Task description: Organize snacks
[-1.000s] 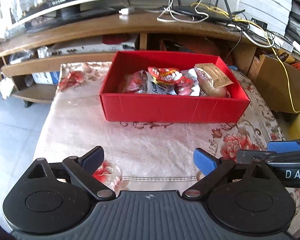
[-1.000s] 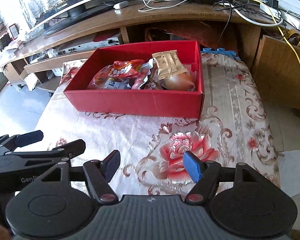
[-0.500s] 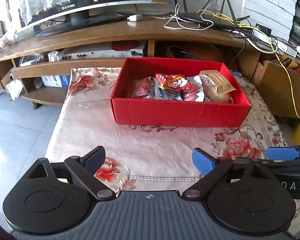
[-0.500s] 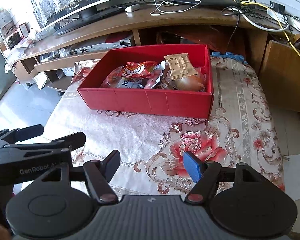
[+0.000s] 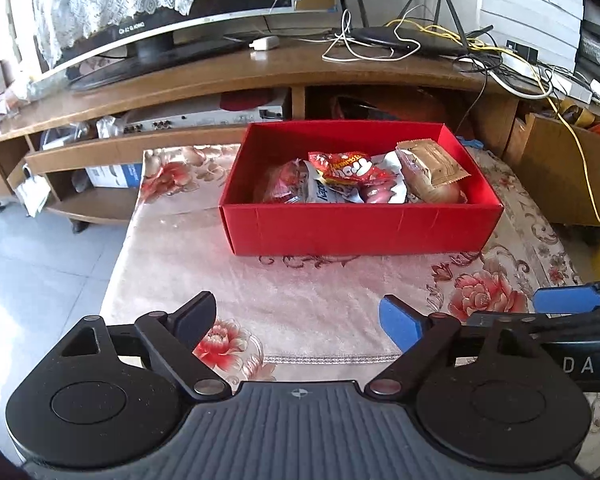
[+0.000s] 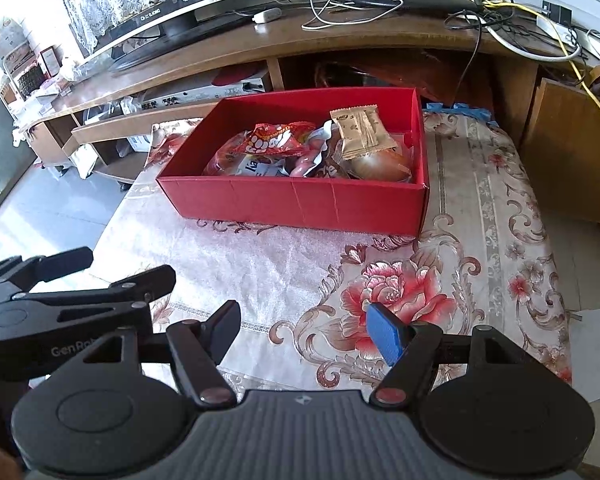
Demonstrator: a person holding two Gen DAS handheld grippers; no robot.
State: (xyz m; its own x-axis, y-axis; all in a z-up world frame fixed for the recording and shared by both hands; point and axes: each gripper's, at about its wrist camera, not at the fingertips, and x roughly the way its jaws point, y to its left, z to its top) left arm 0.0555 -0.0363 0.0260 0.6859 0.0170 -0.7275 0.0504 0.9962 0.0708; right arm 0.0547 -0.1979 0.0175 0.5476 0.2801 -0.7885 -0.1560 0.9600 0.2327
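A red cardboard box [image 5: 360, 228] [image 6: 296, 202] stands on a floral tablecloth and holds several snack packets: a red bag [image 5: 346, 166] [image 6: 278, 136], a tan wrapper [image 5: 432, 162] [image 6: 360, 130] and a brown bun [image 6: 380, 166]. My left gripper [image 5: 298, 318] hovers over the cloth well in front of the box; its jaws are closing with nothing between them. My right gripper [image 6: 304, 330] stands open and empty, also short of the box. Each gripper shows at the edge of the other's view.
A floral-clothed low table [image 5: 300, 300] carries the box. Behind it runs a wooden TV stand [image 5: 260, 76] with a monitor [image 5: 160, 36], a router and tangled cables [image 5: 400, 40]. A cardboard carton [image 5: 560, 168] sits at the right, tiled floor [image 5: 40, 260] at the left.
Both views have drawn back and tilted up, so the box looks smaller and farther off. The left jaws stand slightly narrower. The right jaws are unchanged.
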